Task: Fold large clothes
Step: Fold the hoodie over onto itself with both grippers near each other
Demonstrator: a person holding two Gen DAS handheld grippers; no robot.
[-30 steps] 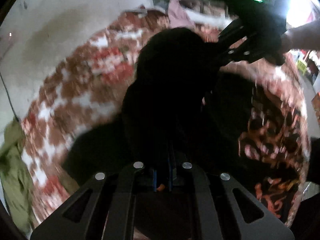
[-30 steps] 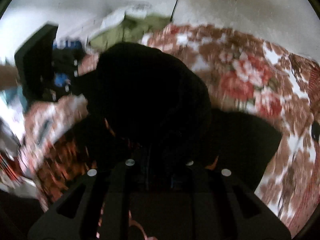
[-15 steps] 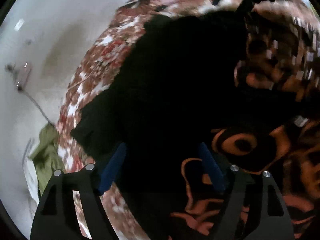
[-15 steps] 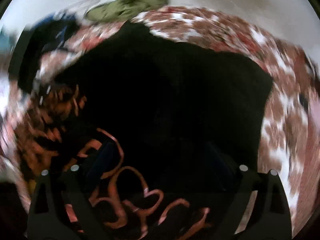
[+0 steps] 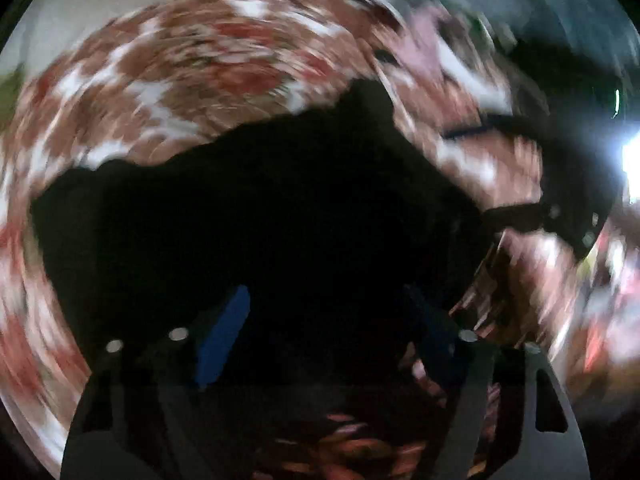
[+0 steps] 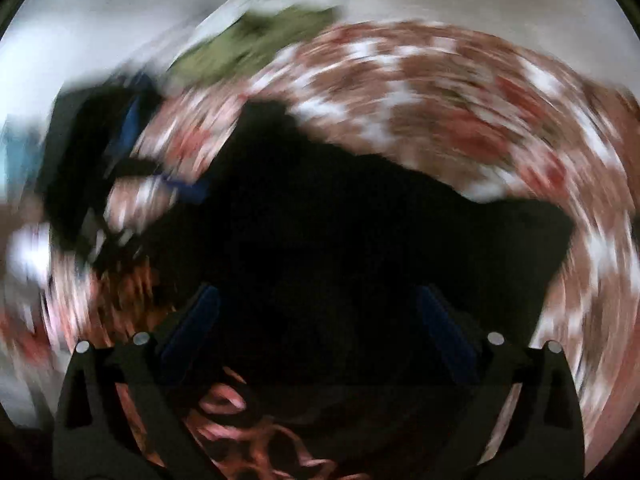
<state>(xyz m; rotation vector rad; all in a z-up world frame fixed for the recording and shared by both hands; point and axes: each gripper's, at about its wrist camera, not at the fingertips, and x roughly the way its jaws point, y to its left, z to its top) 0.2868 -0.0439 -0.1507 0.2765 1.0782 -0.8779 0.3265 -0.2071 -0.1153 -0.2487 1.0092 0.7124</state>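
A floral bedspread (image 5: 192, 80) (brown, red, white) under a pale wall; the black garment (image 5: 260, 220) lies flat on it. Left gripper (image 5: 332, 328) closing, right gripper (image 6: 320, 320) opening, both clear of cloth

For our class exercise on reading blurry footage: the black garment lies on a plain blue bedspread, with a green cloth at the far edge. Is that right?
Not quite. The bedspread is not plain blue: it is a red, brown and white floral print, as the right wrist view shows. The black garment does lie on it, with the green cloth at the far edge.
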